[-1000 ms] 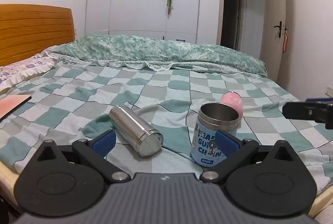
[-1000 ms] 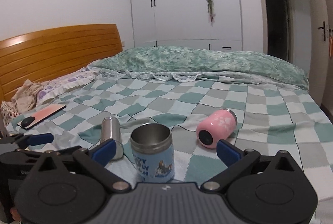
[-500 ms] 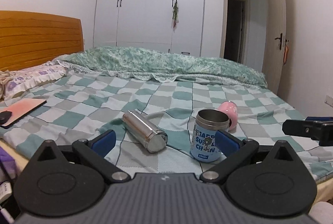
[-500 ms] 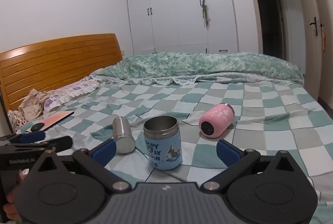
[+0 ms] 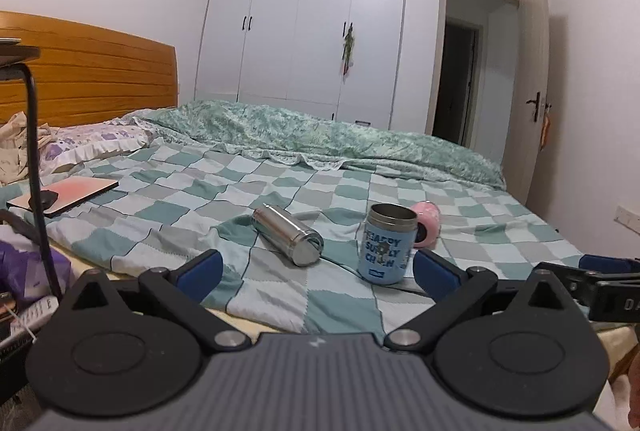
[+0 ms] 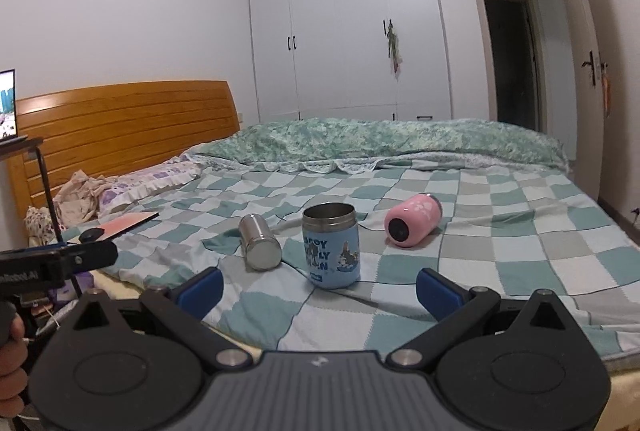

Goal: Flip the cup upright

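Observation:
A blue cup (image 5: 386,245) (image 6: 331,246) with a steel rim stands upright, mouth up, on the checkered bedspread near the bed's front edge. A steel cup (image 5: 288,234) (image 6: 259,242) lies on its side to its left. A pink cup (image 5: 426,225) (image 6: 413,224) lies on its side to its right and behind. My left gripper (image 5: 316,271) is open and empty, held back from the bed edge. My right gripper (image 6: 318,289) is open and empty, also back from the cups.
A pink tablet (image 5: 66,195) with a black object on it lies at the bed's left. A pillow (image 6: 150,183) and a wooden headboard (image 6: 124,123) are at the left. A black stand pole (image 5: 38,167) rises at the near left. Wardrobe (image 6: 348,27) and open door lie beyond.
Both grippers have pulled back and away from the bed, so the cups look smaller and farther. The cups have not moved.

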